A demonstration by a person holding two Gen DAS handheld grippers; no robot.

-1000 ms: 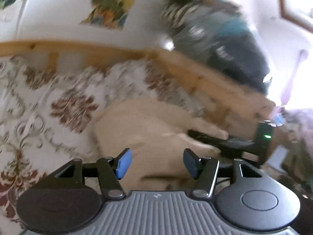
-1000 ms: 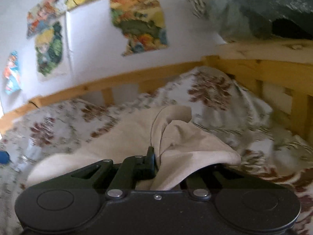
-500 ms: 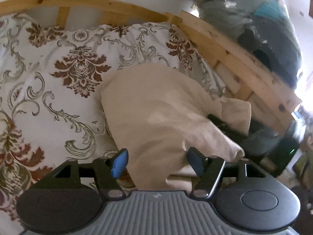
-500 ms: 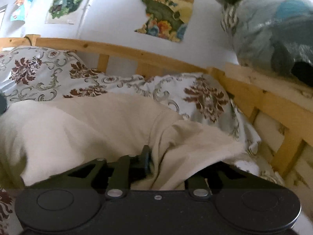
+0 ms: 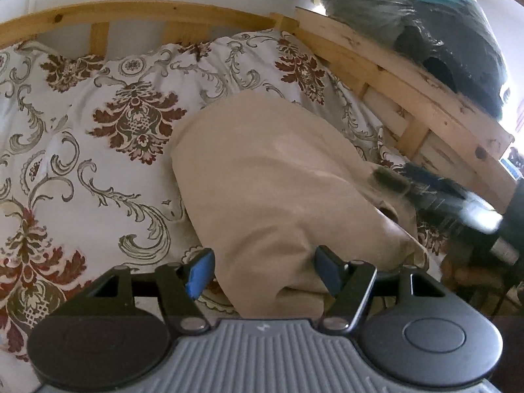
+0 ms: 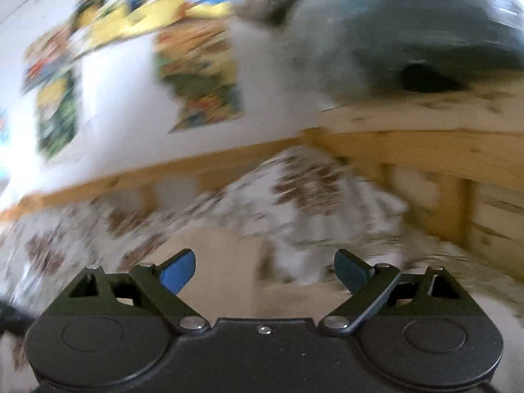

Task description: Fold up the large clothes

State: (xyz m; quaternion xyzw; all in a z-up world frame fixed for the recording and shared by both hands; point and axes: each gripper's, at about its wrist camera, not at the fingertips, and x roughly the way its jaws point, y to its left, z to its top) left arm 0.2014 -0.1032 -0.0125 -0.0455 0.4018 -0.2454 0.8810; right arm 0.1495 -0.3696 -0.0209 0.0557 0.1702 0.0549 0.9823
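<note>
A beige garment [image 5: 271, 190] lies bunched on the patterned bedspread [image 5: 98, 150], running from the middle toward the bed's right rail. My left gripper [image 5: 263, 271] is low over its near end. Cloth sits between the jaws and the left blue pad [image 5: 199, 271] stands clear of it, so nothing is pinched. My right gripper [image 6: 265, 271] has its jaws opening wide, and the beige garment [image 6: 226, 262] lies loose below and between them. That view is heavily blurred. In the left wrist view its dark fingers [image 5: 389, 180] show as a smear at the garment's right edge.
A wooden bed rail [image 5: 409, 98] runs along the back and right side. A dark plastic-wrapped bundle [image 5: 425, 26] rests on top of it at the right. Posters [image 6: 199, 75] hang on the white wall behind.
The right gripper went from shut on a fold of the beige cloth to wide open, and the cloth dropped. The left gripper dipped toward the garment's near end, its jaws a little wider.
</note>
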